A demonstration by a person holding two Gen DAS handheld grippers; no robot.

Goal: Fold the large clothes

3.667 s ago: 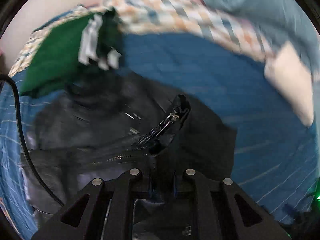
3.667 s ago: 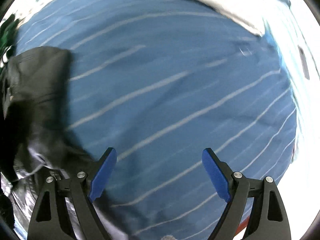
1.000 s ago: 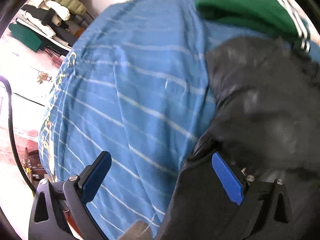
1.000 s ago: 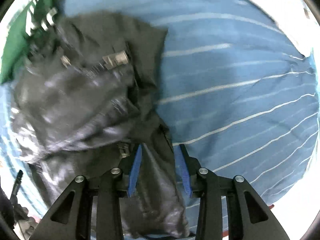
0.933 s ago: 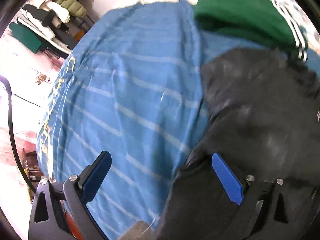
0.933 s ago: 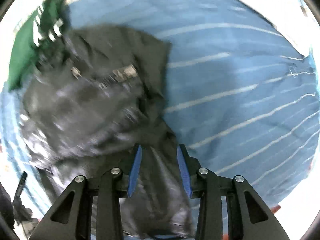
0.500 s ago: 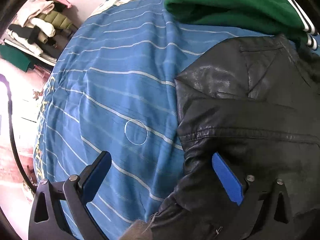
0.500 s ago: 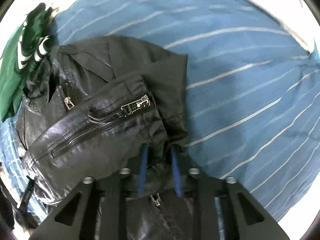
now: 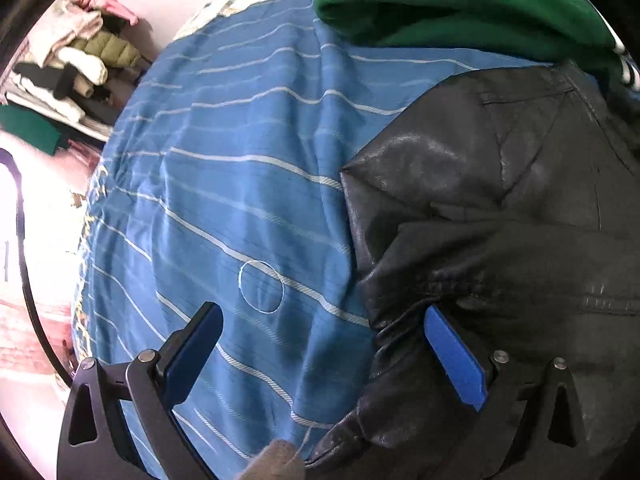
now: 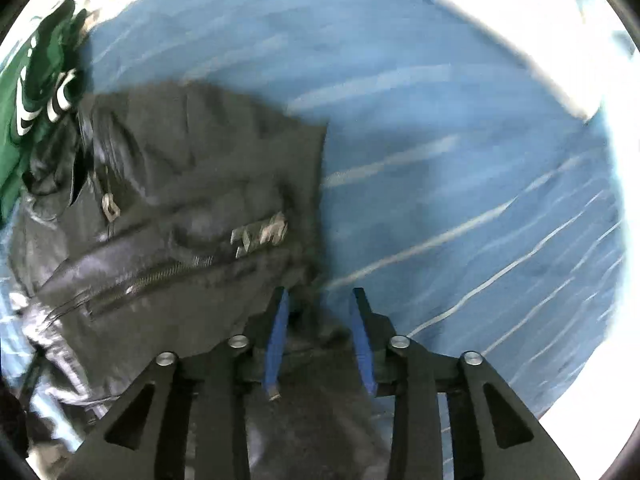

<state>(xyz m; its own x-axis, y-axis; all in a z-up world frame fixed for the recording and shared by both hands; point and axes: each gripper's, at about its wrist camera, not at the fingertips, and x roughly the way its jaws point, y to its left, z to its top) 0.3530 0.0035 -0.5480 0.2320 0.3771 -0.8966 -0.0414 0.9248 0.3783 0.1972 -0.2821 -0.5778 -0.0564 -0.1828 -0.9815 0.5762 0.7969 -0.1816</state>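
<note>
The right hand-held gripper [image 10: 318, 334] sits at the lower middle of the right wrist view with its blue pads a narrow gap apart and dark jacket material bunched between them; the frame is blurred, so whether the pads pinch the fabric or only straddle it cannot be told. The left hand-held gripper [image 9: 320, 350] is spread wide at the bottom of the left wrist view, holding nothing: its left pad is over the bedsheet [image 9: 240, 184], and its right pad is at the jacket's rumpled edge.

The black leather jacket [image 10: 180, 200] lies on the bed, filling the left half of the right view and the right half of the left view. It is partly folded over itself, a zipped sleeve [image 10: 160, 272] lying across the body. Its far edge touches or overlaps a green garment [image 9: 460, 4] at the upper right of the left view.

The main risk, as I judge it, is slippage. Leather is heavy, stiff and slick, so a small bite at the edge could pull free if lifted, and the fold would spring open. The metal zip pull [image 10: 260, 236] near the right pads could snag or be pinched instead of fabric. Dragging could also pull the green garment along, or wrinkle the sheet. The left pad resting at the edge may shove the jacket, not catch it.
</note>
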